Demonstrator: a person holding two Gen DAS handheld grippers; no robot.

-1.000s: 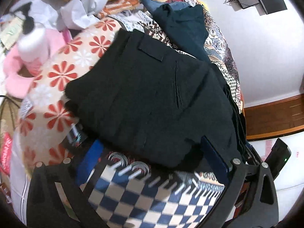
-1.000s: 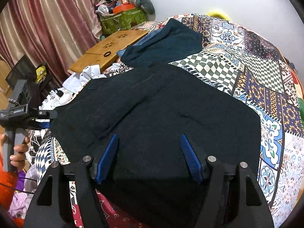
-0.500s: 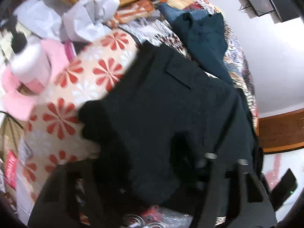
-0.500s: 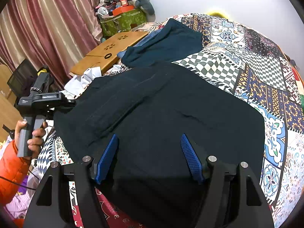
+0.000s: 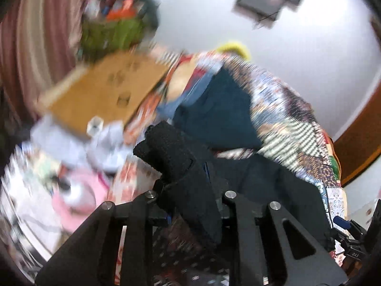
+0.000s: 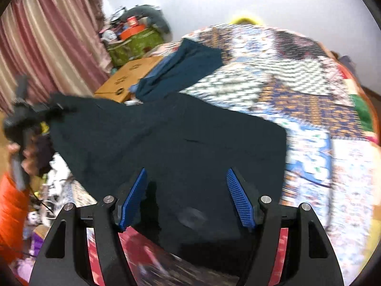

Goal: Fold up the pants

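Black pants (image 6: 181, 140) lie half folded on the patchwork bedspread (image 6: 307, 100). My left gripper (image 5: 188, 190) is shut on a bunched corner of the black pants (image 5: 171, 157) and holds it lifted; in the right wrist view it shows at the far left (image 6: 35, 114) with that corner raised off the bed. My right gripper (image 6: 188, 197) is open, its blue pads (image 6: 238, 197) apart just above the near edge of the pants, holding nothing.
A dark teal garment (image 6: 183, 69) lies on the bed beyond the pants. A wooden board (image 6: 131, 76) and a green box (image 6: 135, 45) stand at the bed's left side by the curtains. Pillows and loose clutter (image 5: 78, 190) lie at the left.
My left gripper closed on the left corner of the pants and lifted it up and toward the bed. The right gripper stayed open and shifted slightly.
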